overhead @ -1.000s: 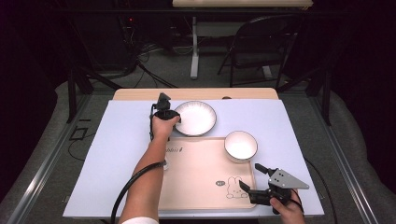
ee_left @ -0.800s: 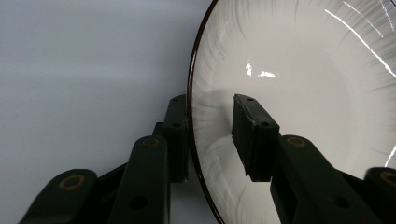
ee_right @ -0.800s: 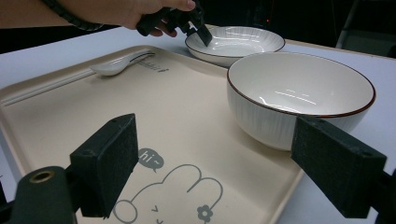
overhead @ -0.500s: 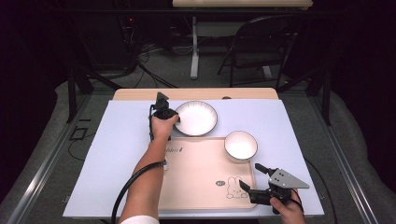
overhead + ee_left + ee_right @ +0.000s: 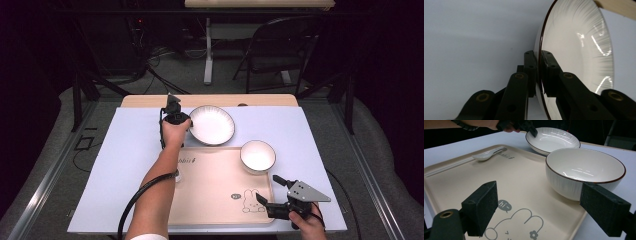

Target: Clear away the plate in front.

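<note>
- Left gripper (image 5: 189,125) has just been closing — jaws now clamped on the near-left rim of the white ribbed ceramic plate (image 5: 212,124), upper centre of the high view, on the pale blue table cover (image 5: 115,165).
- Step: grip made, lift pending.
- Next, likely: carry it onto the beige rabbit-print tray (image 5: 215,195), clear of the white brown-rimmed bowl (image 5: 257,155).
- Right gripper (image 5: 274,194) — jaws apart, idle, lower right.

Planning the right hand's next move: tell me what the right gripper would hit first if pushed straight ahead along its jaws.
Probably nothing at first: the open right gripper points across the bare tray; the bowl sits just right of that line.
</note>
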`<action>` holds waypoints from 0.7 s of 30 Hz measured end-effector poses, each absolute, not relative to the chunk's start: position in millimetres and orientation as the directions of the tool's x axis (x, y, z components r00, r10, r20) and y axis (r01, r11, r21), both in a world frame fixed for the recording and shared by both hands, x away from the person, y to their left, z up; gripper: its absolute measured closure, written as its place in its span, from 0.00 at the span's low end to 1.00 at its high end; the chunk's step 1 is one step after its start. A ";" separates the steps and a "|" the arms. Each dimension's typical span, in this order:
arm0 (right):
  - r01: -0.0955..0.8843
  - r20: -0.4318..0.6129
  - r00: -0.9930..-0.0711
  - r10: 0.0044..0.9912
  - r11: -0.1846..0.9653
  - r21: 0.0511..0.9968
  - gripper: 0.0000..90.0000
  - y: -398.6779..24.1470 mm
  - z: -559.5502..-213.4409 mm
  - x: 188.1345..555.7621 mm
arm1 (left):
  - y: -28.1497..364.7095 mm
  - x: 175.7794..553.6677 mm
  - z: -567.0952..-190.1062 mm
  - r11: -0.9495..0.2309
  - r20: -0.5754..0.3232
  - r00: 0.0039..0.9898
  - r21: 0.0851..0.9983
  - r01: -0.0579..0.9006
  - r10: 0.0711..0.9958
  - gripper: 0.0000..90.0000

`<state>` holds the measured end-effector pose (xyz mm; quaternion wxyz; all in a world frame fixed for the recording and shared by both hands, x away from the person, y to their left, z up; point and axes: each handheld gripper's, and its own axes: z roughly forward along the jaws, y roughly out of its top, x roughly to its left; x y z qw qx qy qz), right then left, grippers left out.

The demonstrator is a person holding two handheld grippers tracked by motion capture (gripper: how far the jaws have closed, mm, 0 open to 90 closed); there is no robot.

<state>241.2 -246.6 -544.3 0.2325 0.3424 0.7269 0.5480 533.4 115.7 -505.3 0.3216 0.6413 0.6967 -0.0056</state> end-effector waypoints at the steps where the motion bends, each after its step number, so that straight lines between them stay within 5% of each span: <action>1: 0.243 0.037 -0.657 0.753 0.165 0.956 0.16 -246.6 -544.3 241.2 | 114.5 533.0 -503.4 0.171 -0.448 0.035 0.411 0.896 0.893 0.94; 21: 0.236 0.030 -0.658 0.752 0.168 0.957 0.16 -246.8 -543.3 240.3 | 121.9 518.0 -440.9 0.072 -0.349 0.116 0.481 0.874 0.930 0.93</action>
